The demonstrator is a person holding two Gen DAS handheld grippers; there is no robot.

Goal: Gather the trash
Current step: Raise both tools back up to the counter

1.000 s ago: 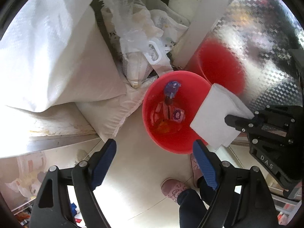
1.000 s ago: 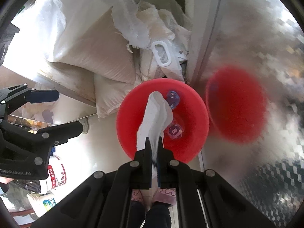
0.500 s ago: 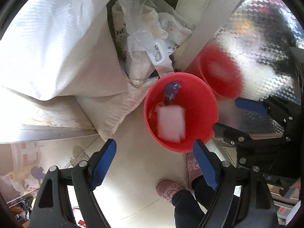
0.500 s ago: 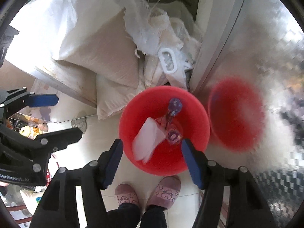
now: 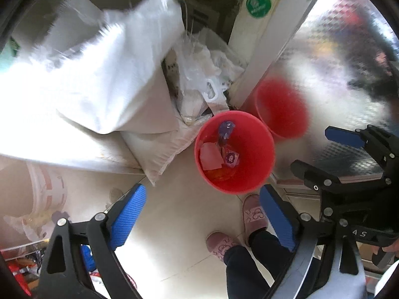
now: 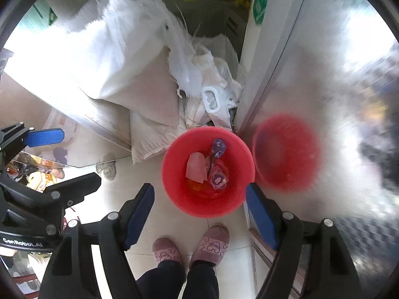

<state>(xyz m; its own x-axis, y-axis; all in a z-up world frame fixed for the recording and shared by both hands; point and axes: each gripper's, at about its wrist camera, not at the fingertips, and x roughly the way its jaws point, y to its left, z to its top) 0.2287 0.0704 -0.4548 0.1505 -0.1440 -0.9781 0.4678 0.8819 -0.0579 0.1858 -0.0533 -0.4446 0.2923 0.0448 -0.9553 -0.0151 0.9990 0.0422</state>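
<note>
Red bucket (image 6: 208, 199) standing on floor beside shiny metal panel (image 6: 324, 74). White tissue (image 6: 195, 168) lying inside bucket, next to purple wrappers (image 6: 218, 179). Right gripper (image 6: 199, 214) hanging above bucket, jaws opening, nothing between. Left gripper (image 5: 199, 218) also above bucket, jaws opening, holding nothing. Person's slippers (image 6: 190, 248) just beside bucket.

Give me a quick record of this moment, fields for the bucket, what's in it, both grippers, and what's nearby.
bucket: red bucket on the floor, upright
contents: white tissue, purple wrappers
left gripper: jaws opening, nothing between them
right gripper: jaws opening, nothing between them
nearby: white sacks, person's slippers
</note>
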